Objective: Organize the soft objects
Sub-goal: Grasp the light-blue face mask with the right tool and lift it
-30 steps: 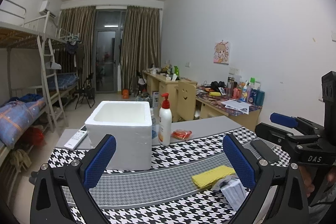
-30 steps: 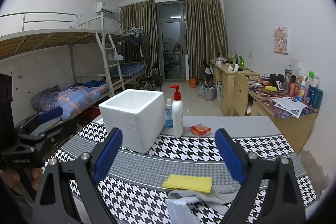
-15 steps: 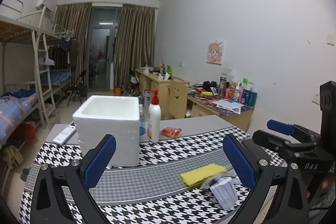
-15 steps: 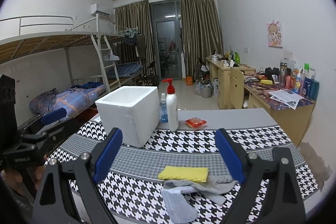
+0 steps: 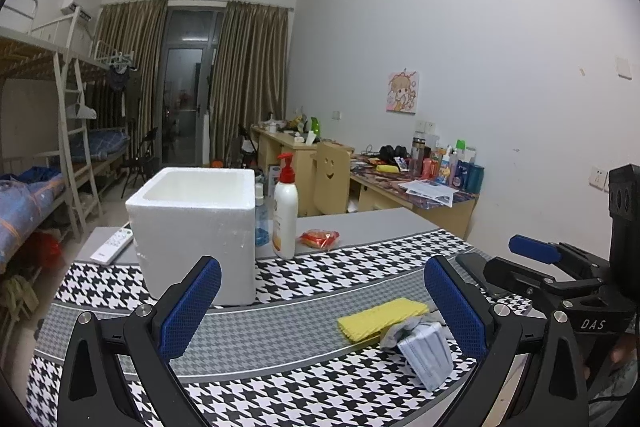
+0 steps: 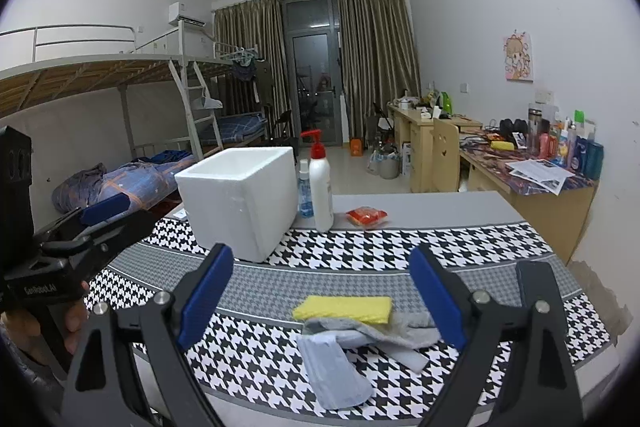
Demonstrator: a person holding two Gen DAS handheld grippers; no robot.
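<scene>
Both grippers spread above the near edge

Right now the left gripper (image 5: 320,299) and right gripper (image 6: 320,291) hang spread wide, holding nothing, over the near edge of the houndstooth tablecloth (image 6: 360,247). Bare cloth lies between them and the open foam box (image 6: 240,199) toward the far left; its inside is hidden. Near the front right corner, a yellow sponge (image 6: 344,308) touches a grey sock (image 6: 372,333) and blue face mask (image 6: 334,373), just ahead of the right gripper's fingers

On the black body of my right gripper (image 5: 532,255), seen off to the right of my left fingers, I read "DAS". My left gripper (image 6: 108,213) carries small white lettering, too blurred to read.
</scene>
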